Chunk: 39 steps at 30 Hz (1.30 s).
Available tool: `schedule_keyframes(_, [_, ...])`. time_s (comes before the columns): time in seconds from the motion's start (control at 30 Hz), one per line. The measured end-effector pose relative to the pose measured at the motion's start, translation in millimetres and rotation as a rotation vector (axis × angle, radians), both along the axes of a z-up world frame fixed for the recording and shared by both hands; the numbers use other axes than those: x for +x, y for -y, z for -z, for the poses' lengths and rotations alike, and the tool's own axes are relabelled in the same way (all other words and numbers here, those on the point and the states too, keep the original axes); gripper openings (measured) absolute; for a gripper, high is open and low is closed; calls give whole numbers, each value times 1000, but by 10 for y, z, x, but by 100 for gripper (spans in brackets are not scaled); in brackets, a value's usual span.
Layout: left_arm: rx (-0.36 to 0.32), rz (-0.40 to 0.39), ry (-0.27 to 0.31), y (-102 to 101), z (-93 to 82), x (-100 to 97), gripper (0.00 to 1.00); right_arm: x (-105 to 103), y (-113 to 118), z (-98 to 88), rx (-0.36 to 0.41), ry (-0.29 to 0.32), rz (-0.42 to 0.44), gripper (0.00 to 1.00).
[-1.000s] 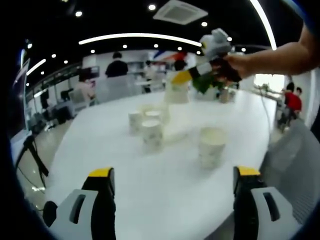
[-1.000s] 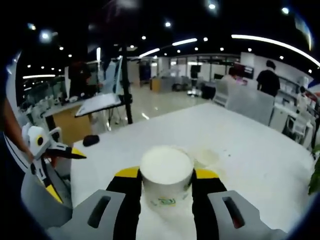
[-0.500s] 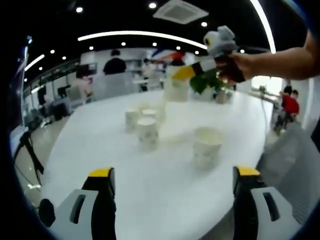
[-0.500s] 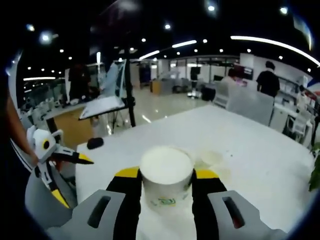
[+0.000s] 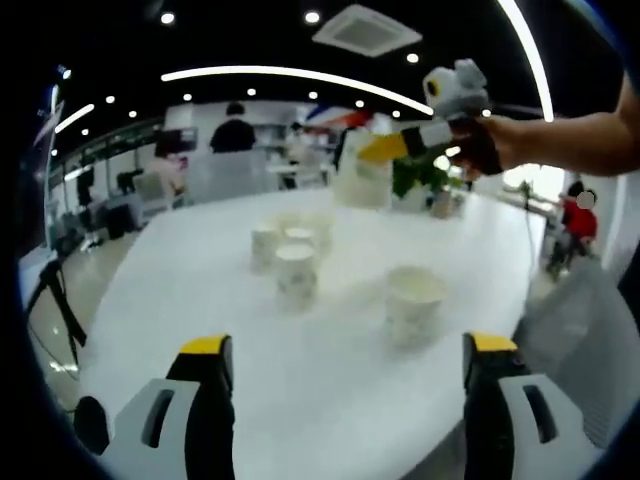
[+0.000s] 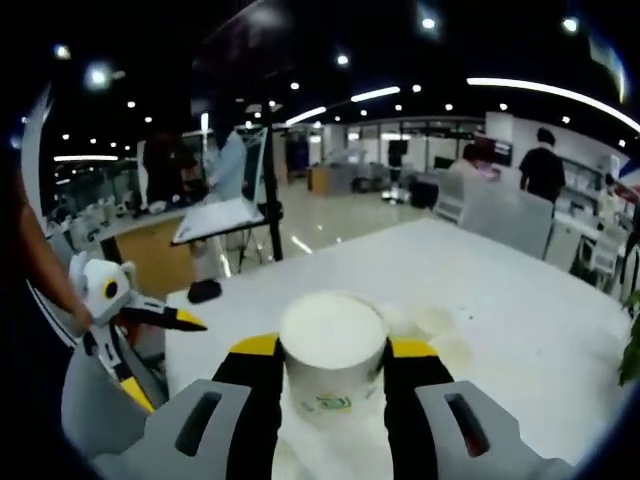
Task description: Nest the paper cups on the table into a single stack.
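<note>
Right gripper (image 6: 333, 375) is clamped on a paper cup (image 6: 332, 350); left gripper (image 5: 340, 355) hangs w/ jaws apart. Should lower it straight, rim-level, into the nearest table cup (image 5: 413, 300).

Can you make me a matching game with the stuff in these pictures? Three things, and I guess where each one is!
Things:
1. left gripper
2. right gripper
3. black thing

Where or how:
A. shut on a paper cup
B. lying near the edge of the white table
C. open, with nothing between its jaws

Pairs: 1-C, 2-A, 3-B
</note>
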<state>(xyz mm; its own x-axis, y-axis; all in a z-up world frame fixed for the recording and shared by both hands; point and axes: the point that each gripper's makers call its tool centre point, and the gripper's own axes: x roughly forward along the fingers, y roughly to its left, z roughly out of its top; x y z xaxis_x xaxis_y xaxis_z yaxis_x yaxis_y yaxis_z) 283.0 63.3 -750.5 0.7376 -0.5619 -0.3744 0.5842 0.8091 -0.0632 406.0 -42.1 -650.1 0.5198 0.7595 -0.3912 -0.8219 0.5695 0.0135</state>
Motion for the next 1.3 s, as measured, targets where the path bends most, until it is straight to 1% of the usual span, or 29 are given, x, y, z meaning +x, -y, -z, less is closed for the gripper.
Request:
schedule_keyframes(0.07, [-3,-3,3,-7,-4,3,93,-40,-14,1,3,-8,-8,37])
schedule_keyframes(0.17, [-6,-7,3,-16,-1,1,93,-98,-35,-7,0,-4,-17,37])
schedule_keyframes(0.23, [10,-7,5,-34,47,-1,92,-129,-49,-3,-4,-2,-25,37])
schedule_keyframes(0.27, [35,-11,-18,-63,114,-8,91,-148,-58,4,-7,-3,-30,37])
schedule_keyframes(0.3, [28,-19,-42,-64,130,-14,92,-165,-66,9,-11,0,-34,37])
schedule_keyframes(0.33, [8,-10,-12,-35,68,-2,92,-179,-72,10,-13,0,-37,37])
schedule_keyframes(0.37, [10,-4,0,-27,52,-6,92,-195,-80,12,-13,1,-40,37])
schedule_keyframes(0.43, [28,3,-4,-16,65,-15,92,-218,-87,14,-13,-2,-44,37])
schedule_keyframes(0.47, [21,5,-6,-9,57,-9,92,-226,-89,13,-13,-2,-45,37])
schedule_keyframes(0.5, [18,7,-1,-5,36,-9,92,-236,-92,13,-13,-2,-46,37])
schedule_keyframes(0.53, [10,11,19,-3,-11,-1,93,-253,-94,12,-15,-2,-48,37])
schedule_keyframes(0.7, [-3,34,32,48,-139,6,92,-328,-102,-2,-12,-2,-59,37])
schedule_keyframes(0.73, [-22,44,35,87,-197,13,91,-344,-104,-12,-9,-1,-62,37])
schedule_keyframes(0.77, [-65,61,26,167,-284,15,89,-355,-106,-24,-2,-1,-62,37])
schedule_keyframes(0.8, [-92,72,22,224,-348,22,88,-373,-123,-59,20,4,-65,37])
schedule_keyframes(0.83, [-129,78,38,303,-461,58,88,-391,-138,-84,34,9,-71,37])
schedule_keyframes(0.87, [-150,84,44,356,-523,75,89,-428,-159,-112,47,15,-81,37])
schedule_keyframes(0.93, [-180,116,53,504,-655,98,89,-476,-189,-149,61,27,-91,37])
schedule_keyframes(0.97, [-201,146,45,601,-715,91,87,-497,-201,-167,66,32,-97,37])
schedule_keyframes(1.03, [-208,179,45,703,-776,88,83,-554,-234,-220,83,45,-115,37])
schedule_keyframes(1.1, [-239,222,37,837,-874,71,78,-625,-264,-258,95,51,-138,37])
schedule_keyframes(1.13, [-247,232,32,859,-889,64,76,-652,-272,-275,102,55,-146,37])
schedule_keyframes(1.17, [-261,243,30,892,-929,68,73,-689,-292,-323,124,76,-162,37])
schedule_keyframes(1.2, [-273,251,32,909,-957,70,73,-711,-298,-349,135,88,-169,37])
schedule_keyframes(1.23, [-295,246,-8,918,-949,75,72,-698,-282,-420,160,131,-159,37])
schedule_keyframes(1.27, [-320,248,1,919,-993,83,70,-726,-265,-429,185,103,-153,36])
schedule_keyframes(1.3, [-338,237,-6,899,-1008,99,68,-736,-257,-451,212,84,-147,36])
